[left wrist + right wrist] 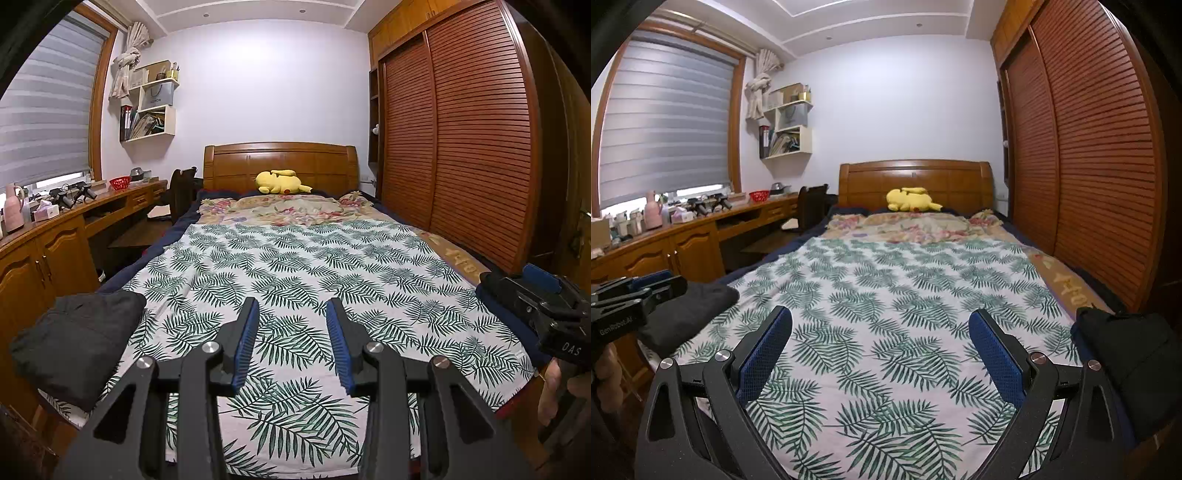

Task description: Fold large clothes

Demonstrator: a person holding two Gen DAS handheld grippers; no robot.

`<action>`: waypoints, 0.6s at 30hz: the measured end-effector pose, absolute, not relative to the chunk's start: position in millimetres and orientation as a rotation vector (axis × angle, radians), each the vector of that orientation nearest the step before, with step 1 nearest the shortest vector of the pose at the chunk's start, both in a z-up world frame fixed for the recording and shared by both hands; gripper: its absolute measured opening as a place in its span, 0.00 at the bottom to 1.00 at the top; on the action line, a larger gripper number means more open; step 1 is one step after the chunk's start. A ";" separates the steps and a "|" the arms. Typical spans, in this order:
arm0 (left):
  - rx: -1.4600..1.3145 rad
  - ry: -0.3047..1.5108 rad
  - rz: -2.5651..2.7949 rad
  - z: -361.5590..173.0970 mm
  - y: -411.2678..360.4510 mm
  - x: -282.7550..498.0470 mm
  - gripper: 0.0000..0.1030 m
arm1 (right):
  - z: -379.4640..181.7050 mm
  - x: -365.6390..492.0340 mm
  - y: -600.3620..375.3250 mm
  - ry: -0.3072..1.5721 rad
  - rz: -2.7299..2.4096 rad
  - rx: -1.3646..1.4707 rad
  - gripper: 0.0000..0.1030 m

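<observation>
Above the foot of the bed (480, 266), I hold both tongs level and empty: the left tongs (291, 306) stand apart with a moderate gap, the right tongs (881, 317) stand wide apart, and neither touches cloth. Two dark garments lie at the near corners of the leaf-print sheet (886, 295). One dark folded garment (74, 343) rests on the left corner as a compact bundle with rounded fold edges. A second dark garment (1126, 365) sits on the right corner, just beside my right finger; its shape is bunched, and I cannot tell whether it is folded. The middle of the sheet lies flat and bare. This layout fits either a piece still waiting at the side for folding or finished pieces parked clear of the work area. For any grasp of large cloth, my judgement is: pinch a single layer at a seam or hem, keep both tongs at matching height, and lay the fabric flat on the bare centre before creasing, so layers do not drag or bunch
</observation>
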State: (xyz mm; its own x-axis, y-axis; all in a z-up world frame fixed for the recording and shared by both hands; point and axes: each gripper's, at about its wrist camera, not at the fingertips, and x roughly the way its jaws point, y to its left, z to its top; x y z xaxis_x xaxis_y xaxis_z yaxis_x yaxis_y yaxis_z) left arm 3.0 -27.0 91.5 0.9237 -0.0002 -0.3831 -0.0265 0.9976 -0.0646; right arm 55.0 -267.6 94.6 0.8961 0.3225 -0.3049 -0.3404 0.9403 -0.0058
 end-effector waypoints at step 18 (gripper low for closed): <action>-0.069 0.391 0.018 90.8 -27.1 3.5 0.36 | 94.7 55.5 -267.6 0.306 0.344 -0.060 0.95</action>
State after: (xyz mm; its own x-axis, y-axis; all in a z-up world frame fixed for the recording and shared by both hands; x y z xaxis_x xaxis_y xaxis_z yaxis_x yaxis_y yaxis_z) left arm 3.5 -27.1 90.8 0.9243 0.0041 -0.3817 -0.0307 0.9975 -0.0637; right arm 55.5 -267.6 94.7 0.8959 0.3231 -0.3051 -0.3410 0.9400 -0.0060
